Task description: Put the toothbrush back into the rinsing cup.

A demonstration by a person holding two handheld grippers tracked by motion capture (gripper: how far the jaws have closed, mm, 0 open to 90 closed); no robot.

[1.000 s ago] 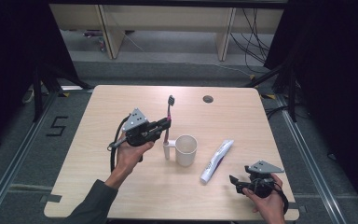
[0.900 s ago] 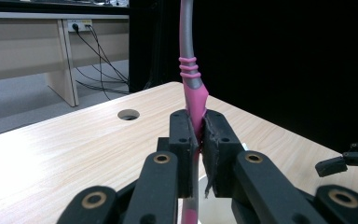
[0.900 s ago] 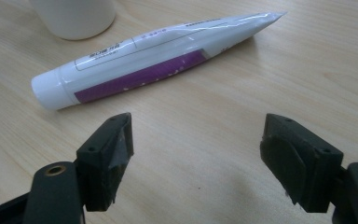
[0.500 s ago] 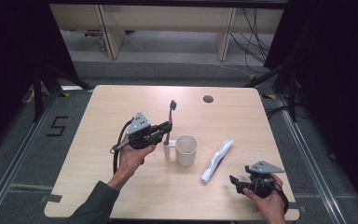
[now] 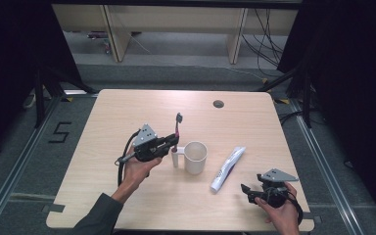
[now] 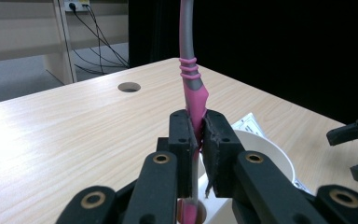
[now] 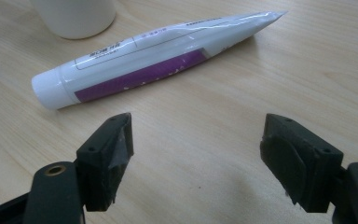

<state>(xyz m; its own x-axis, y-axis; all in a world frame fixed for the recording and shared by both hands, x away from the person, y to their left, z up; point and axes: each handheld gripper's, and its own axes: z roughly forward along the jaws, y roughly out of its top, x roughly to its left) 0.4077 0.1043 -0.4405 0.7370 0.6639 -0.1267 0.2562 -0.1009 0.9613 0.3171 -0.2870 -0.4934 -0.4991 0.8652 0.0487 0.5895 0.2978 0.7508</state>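
Note:
My left gripper (image 5: pixel 172 142) (image 6: pixel 199 154) is shut on a pink and grey toothbrush (image 5: pixel 177 128) (image 6: pixel 190 79), which it holds nearly upright just left of a white mug (image 5: pixel 195 156) (image 6: pixel 261 149), over the mug's handle. A white and purple toothpaste tube (image 5: pixel 227 168) (image 7: pixel 158 51) lies flat to the right of the mug. Near the table's front right, my right gripper (image 5: pixel 247 190) (image 7: pixel 198 154) stands open with nothing between its fingers, a short way in front of the tube.
The light wooden table (image 5: pixel 127 112) has a round cable hole (image 5: pixel 218 104) at the back. Shelving legs and cables stand on the floor behind it. Dark curtains flank both sides.
My left gripper has come down and slightly toward the mug with the toothbrush in it. The right gripper, mug and tube have stayed put.

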